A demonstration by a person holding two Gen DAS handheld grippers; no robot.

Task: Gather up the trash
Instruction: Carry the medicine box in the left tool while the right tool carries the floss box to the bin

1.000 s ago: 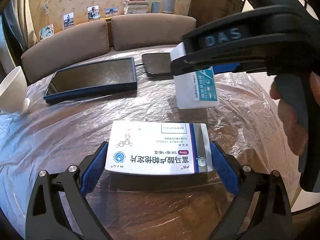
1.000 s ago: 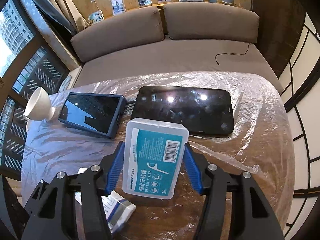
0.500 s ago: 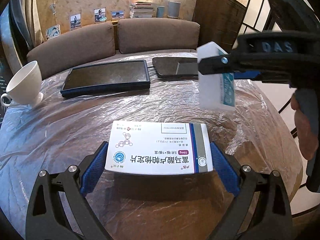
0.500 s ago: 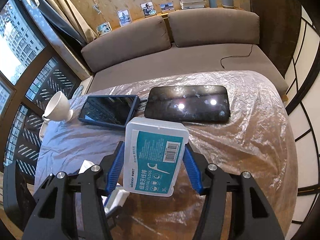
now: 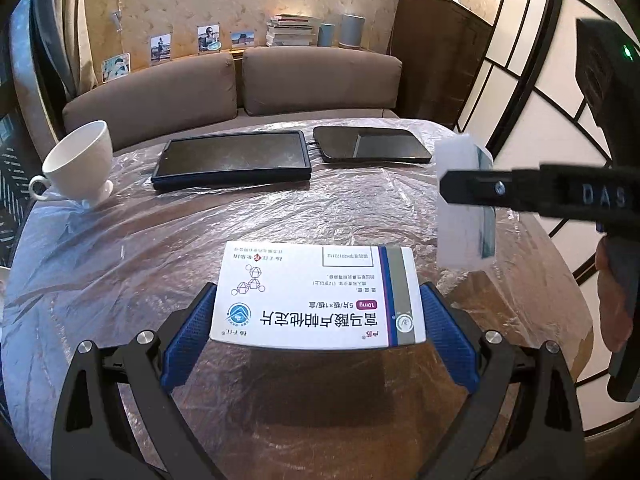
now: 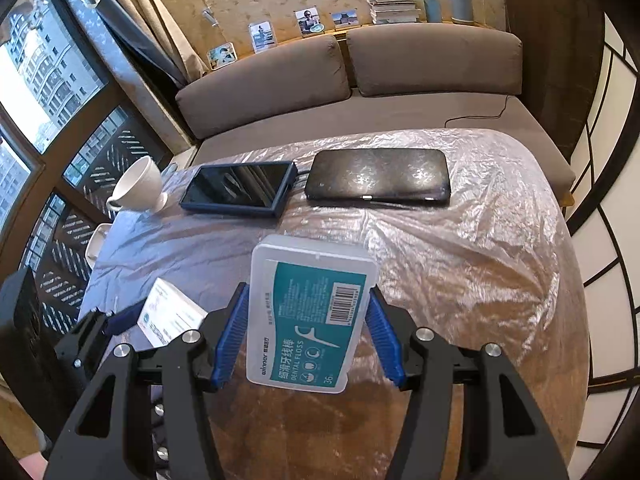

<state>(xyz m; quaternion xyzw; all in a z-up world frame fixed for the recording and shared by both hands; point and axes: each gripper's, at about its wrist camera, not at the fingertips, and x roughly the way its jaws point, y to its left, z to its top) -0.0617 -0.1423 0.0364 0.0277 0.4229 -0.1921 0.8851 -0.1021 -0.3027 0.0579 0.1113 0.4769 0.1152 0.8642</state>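
- Left wrist view: left claw (image 5: pixel 318 322) clamps the white medicine box (image 5: pixel 318 296) low centre, above the plastic-covered table (image 5: pixel 200 236).
- Right wrist view: right claw (image 6: pixel 306 330) grips the dental floss case (image 6: pixel 308 312) mid-frame, held off the table.
- White cup (image 6: pixel 140 186) stands at left, beside the tablet (image 6: pixel 240 190).

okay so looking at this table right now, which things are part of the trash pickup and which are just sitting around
Part of the job:
medicine box, clamped in the left hand-held gripper
dental floss box, clamped in the right hand-held gripper

Just lying about:
white cup
blue-cased tablet
black tablet
plastic table cover
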